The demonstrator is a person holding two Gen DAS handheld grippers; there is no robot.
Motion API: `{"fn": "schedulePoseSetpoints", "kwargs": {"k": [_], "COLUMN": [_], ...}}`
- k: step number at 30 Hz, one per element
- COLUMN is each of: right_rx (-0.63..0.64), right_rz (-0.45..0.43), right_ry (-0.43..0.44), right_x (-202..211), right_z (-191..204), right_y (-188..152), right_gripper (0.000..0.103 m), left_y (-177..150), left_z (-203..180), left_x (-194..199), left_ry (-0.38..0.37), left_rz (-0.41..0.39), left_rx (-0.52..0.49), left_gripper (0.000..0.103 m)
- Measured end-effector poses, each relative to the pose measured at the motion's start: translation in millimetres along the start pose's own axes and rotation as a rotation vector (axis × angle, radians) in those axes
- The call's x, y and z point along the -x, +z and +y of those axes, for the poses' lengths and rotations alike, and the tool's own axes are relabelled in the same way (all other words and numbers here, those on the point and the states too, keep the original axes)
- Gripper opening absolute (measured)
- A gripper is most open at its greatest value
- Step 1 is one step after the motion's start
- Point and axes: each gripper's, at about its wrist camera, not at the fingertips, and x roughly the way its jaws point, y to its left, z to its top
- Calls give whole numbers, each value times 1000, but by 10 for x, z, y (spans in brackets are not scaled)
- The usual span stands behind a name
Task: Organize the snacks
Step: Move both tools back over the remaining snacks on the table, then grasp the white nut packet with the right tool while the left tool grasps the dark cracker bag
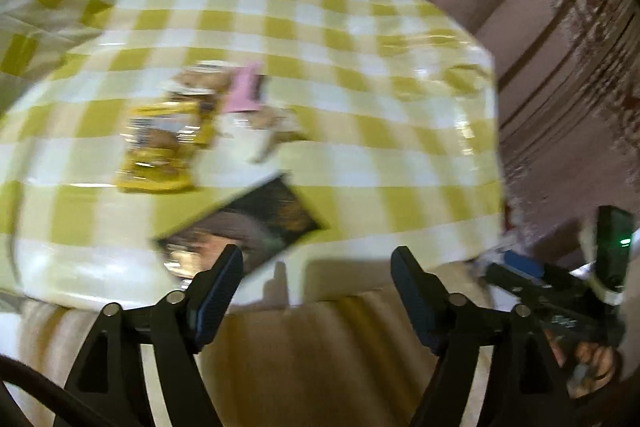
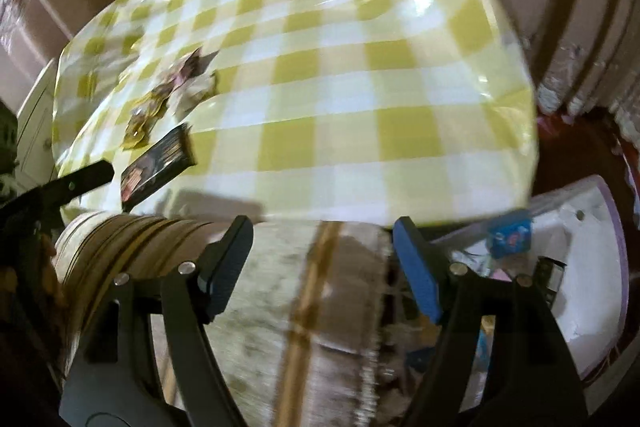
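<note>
Left wrist view: the left gripper (image 1: pixel 316 263) hangs over the near edge of the checked bench (image 1: pixel 360 39), fingers spread wide, nothing between them. The snacks lie ahead, unsorted: a yellow packet (image 1: pixel 160 147), a pink packet (image 1: pixel 242 91), and a dark packet (image 1: pixel 248 223) closest to the fingers. Sorting looks barely begun.

Right wrist view: the right gripper (image 2: pixel 322 247) is released too, empty, well away from the snacks at far left. A white bag (image 2: pixel 576 267) sits right, beside the bench.
</note>
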Motion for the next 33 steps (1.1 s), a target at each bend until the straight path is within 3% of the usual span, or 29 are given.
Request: {"fn": "schedulePoseSetpoints", "kwargs": {"k": [7,14,18,24,28,33], "right_rx": [88,126,117,105,108,111], "right_rz": [30,36,41,35,33,20], "right_ry": [18,10,-2,-23,-36,-34], "right_x": [-162,-299,-404,-537,-647,-764], "right_z": [398,601,637,685,747,896], "right_y": [87,210,289,422,541,692], "right_gripper": [76,80,80,80,80,80], "left_y": [97,167,199,238,231,191], "left_z": [251,174,163,98,48,74], "left_x": [-372,-703,-868,-961,-936,-845], "left_ry": [125,129,139,139,129,126], "left_rz": [169,252,284,262,238,229], "left_rx": [-236,-424,-470,-513,-518,-510], "left_gripper": [80,83,83,83,62,57]}}
